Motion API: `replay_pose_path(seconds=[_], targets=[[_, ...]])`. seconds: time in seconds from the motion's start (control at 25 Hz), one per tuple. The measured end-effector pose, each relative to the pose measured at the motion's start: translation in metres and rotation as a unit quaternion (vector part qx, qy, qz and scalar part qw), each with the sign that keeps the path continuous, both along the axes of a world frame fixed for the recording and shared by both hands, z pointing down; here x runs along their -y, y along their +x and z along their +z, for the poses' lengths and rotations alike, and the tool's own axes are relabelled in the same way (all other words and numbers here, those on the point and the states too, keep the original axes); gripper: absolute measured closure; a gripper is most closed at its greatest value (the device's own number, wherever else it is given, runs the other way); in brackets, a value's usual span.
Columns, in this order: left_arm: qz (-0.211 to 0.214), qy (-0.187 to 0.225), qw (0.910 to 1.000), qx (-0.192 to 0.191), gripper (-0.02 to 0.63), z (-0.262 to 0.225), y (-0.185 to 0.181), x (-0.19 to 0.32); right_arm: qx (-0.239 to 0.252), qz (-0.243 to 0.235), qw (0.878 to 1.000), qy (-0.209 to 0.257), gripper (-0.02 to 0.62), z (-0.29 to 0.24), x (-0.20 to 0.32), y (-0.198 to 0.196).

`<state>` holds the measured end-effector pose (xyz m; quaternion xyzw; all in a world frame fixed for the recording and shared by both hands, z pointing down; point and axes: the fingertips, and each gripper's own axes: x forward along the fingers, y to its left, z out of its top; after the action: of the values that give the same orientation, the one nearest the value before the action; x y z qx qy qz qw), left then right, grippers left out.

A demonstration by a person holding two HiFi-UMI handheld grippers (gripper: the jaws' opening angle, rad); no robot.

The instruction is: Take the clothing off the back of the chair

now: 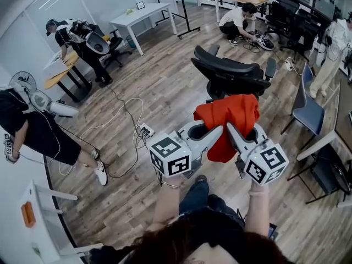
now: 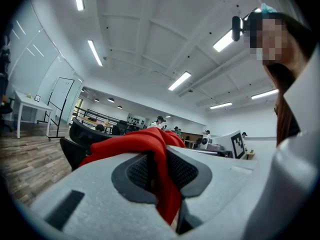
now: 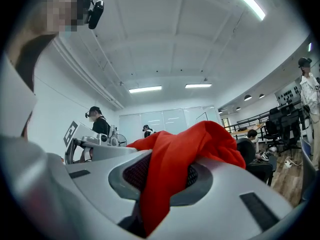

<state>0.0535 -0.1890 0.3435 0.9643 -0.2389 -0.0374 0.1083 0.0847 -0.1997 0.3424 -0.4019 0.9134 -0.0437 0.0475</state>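
Observation:
A red piece of clothing [image 1: 228,117] hangs bunched in the air in front of me, held off the black office chair [image 1: 231,73] that stands just beyond it with a bare back. My left gripper [image 1: 215,132] is shut on the cloth's left side and my right gripper [image 1: 235,130] on its right side. In the left gripper view the red fabric [image 2: 162,179] is pinched between the dark pads of the left gripper [image 2: 159,170] and spills out below. In the right gripper view the red fabric [image 3: 167,184] drapes over and through the right gripper [image 3: 162,180] in the same way.
A power strip [image 1: 146,131] with trailing cables lies on the wood floor to the left. A blue chair [image 1: 308,111] and a dark chair [image 1: 324,175] stand at the right. A white table [image 1: 144,14] is at the back. Several people work around the room's edges.

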Motion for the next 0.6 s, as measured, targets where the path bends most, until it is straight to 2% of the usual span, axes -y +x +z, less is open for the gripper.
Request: replay_pose_path(seconds=[0.36,0.6], targets=[[0.005,0.01,0.9998,0.015,0.535,-0.006,0.007,-0.009,0.001,0.009,1.0,0.007,0.508,-0.006,-0.01,0.006],[0.009,0.018,0.9997,0.017,0.535,-0.012,-0.002,-0.013,0.002,0.013,1.0,0.009,0.508,-0.011,-0.014,-0.003]])
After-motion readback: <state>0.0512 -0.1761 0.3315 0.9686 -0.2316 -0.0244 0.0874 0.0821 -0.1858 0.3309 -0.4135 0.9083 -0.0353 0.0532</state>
